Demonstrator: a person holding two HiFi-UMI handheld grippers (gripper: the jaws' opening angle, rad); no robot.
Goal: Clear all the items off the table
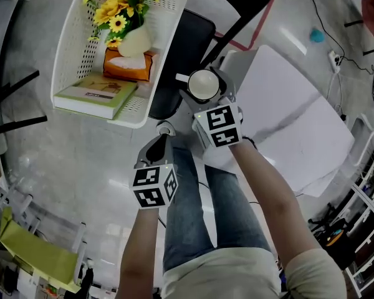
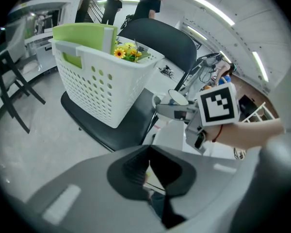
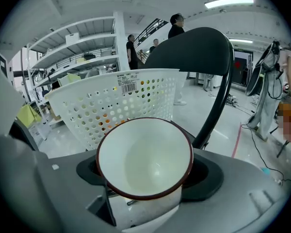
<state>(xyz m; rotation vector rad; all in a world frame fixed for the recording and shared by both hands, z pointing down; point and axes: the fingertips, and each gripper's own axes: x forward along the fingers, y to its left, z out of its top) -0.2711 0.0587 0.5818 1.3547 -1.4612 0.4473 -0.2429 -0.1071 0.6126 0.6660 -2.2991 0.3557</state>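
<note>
Right gripper point(image 3: 148, 178) has its jaws spread wide around a white cup point(image 3: 144, 159) with a dark red rim, pinching it by the sides with the mouth tilted toward the camera. In the head view the cup hangs in the air between a black chair point(image 1: 188, 39) and a white table point(image 1: 293, 136), which lies at about four o'clock from it. Left gripper point(image 2: 148, 171) sits at about seven o'clock from the right one, its jaws pressed together with nothing between them. At about eleven o'clock from the cup a white perforated basket point(image 1: 71, 48) rests on the chair seat. Inside it stand yellow flowers point(image 1: 115, 8) in a pale vase point(image 1: 136, 42), with an orange tissue box point(image 1: 128, 67) just beside the vase and a green-edged book point(image 1: 95, 95) lying flat at the basket's near end. Below both grippers, at six o'clock, the person's legs in jeans point(image 1: 199, 210) show above a pale glossy floor point(image 1: 62, 161).
</note>
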